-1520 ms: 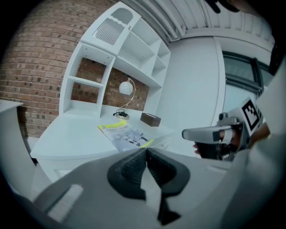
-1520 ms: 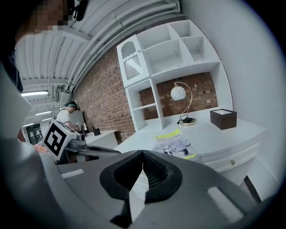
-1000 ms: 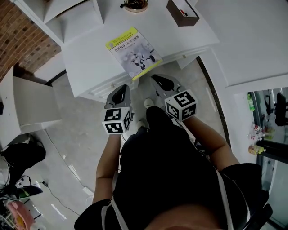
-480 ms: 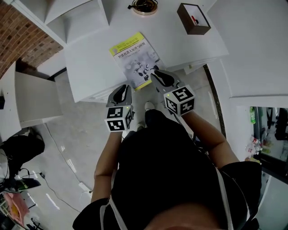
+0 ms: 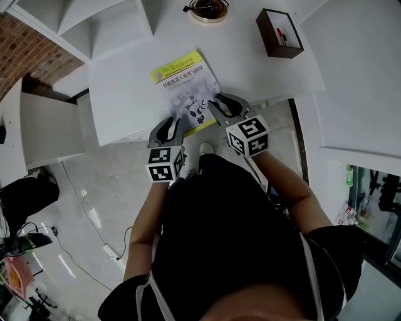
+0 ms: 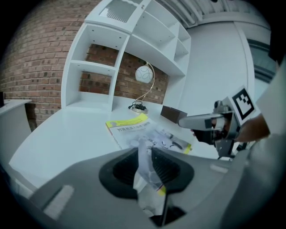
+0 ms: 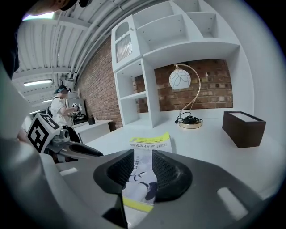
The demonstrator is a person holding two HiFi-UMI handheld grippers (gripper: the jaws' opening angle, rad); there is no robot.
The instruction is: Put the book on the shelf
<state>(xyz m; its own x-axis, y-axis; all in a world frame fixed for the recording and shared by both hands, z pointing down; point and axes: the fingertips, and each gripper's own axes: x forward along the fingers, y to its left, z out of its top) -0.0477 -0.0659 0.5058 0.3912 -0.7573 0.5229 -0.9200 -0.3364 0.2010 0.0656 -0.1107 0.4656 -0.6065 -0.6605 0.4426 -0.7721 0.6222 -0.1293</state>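
The book (image 5: 186, 88), with a yellow band and a grey cover, lies flat on the white desk (image 5: 119, 94). My left gripper (image 5: 168, 124) is at the book's near left corner, and my right gripper (image 5: 221, 101) is over its near right edge. Both pairs of jaws have just been opening. In the left gripper view the book (image 6: 134, 127) shows through the gap of the left gripper (image 6: 144, 150). In the right gripper view the book (image 7: 149, 142) lies past the parted pads of the right gripper (image 7: 143, 154). Neither gripper's pads press on it.
A white shelf unit (image 5: 94, 25) stands at the desk's back left. A lamp's base (image 5: 208, 9) and a dark brown box (image 5: 279, 33) sit at the back. The desk's front edge runs just under both grippers. A person (image 7: 60, 109) stands far off.
Both grippers have moved forward from the desk's front edge to the book's near end. Their jaws stand wider apart than before.
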